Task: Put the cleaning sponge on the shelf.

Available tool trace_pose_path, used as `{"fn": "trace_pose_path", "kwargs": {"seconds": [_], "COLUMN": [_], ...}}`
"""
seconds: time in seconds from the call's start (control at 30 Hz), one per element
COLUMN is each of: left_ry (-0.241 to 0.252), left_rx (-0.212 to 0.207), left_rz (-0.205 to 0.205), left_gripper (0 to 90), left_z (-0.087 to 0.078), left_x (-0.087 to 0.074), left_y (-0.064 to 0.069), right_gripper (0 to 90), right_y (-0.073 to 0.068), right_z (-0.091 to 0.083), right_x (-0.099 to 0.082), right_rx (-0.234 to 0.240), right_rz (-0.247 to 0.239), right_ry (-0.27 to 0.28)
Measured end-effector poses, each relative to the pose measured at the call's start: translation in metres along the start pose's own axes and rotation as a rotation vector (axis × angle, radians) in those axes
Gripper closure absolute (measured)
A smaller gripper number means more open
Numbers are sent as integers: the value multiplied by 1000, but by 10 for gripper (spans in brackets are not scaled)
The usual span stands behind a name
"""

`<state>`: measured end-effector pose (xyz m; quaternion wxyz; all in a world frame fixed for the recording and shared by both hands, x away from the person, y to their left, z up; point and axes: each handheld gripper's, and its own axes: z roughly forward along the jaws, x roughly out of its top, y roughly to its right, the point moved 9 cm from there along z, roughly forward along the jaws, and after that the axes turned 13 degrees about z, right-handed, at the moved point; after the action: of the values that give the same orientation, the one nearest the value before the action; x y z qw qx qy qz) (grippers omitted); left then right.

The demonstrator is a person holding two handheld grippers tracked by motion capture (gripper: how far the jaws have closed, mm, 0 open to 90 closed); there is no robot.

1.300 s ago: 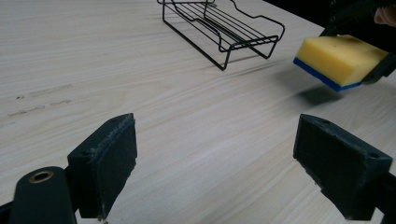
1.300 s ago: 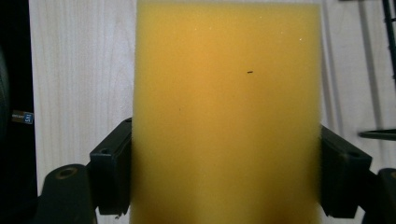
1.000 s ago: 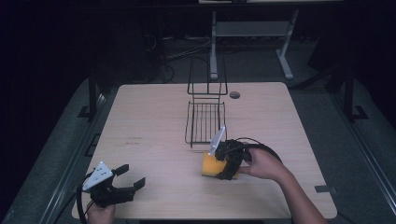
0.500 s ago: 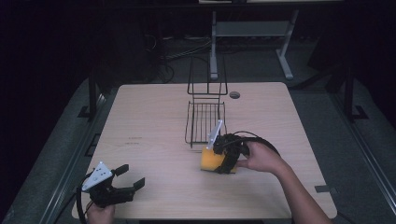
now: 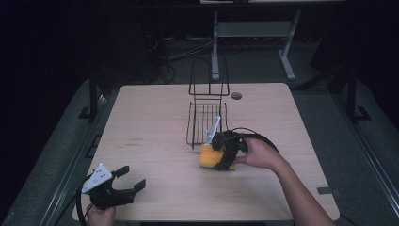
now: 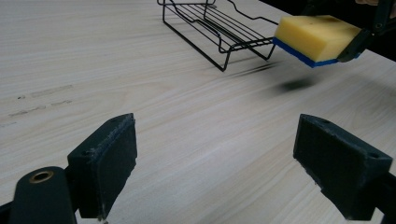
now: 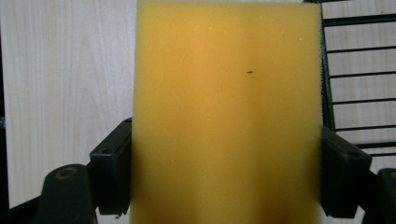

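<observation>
The right gripper (image 5: 221, 157) is clamping the yellow sponge (image 5: 210, 157) off the table (image 5: 155, 122) beside the wire rack (image 5: 205, 123), while the left gripper (image 5: 128, 180) is resting wide open near the front edge.

This looks like a lab or test room set up for recording rather than a home or kitchen. A plain pale wood-grain counter (image 5: 155, 108) with a round cable hole (image 5: 236, 95) stands alone in a dark room on grey carpeted floor (image 5: 367, 155), with loose black cables (image 5: 183, 49) trailing on the floor behind it. Beyond them stands the grey metal frame of another desk (image 5: 256, 33), and the counter carries little more than a black wire rack (image 5: 207, 117).
</observation>
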<state>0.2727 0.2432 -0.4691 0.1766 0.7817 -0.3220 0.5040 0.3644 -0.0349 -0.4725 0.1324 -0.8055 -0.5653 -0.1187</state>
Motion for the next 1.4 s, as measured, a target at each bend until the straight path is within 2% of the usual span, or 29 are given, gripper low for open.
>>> {"fn": "trace_pose_path", "kwargs": {"seconds": [0.47, 0.7, 0.9, 1.1, 1.33, 1.4], "left_ry": [3, 4, 1, 5, 2, 3], "left_rx": [-1, -2, -5, -3, -5, -5], "left_rz": [-2, -3, -2, -2, -4, -4], "left_gripper": [128, 128, 128, 128, 128, 128], "left_z": [0, 0, 1, 1, 1, 1], "left_x": [0, 1, 0, 1, 0, 0], "left_y": [0, 0, 0, 0, 0, 0], "right_gripper": [216, 216, 217, 217, 217, 216], "right_y": [17, 25, 34, 42, 47, 49], "right_z": [4, 5, 3, 7, 8, 7], "right_x": [15, 20, 25, 27, 32, 36], "right_rx": [-3, 12, 1, 21, 18, 33], "right_rz": [10, 29, 34, 62, 54, 54], "right_ry": [-4, 2, -8, -9, -14, -2]}}
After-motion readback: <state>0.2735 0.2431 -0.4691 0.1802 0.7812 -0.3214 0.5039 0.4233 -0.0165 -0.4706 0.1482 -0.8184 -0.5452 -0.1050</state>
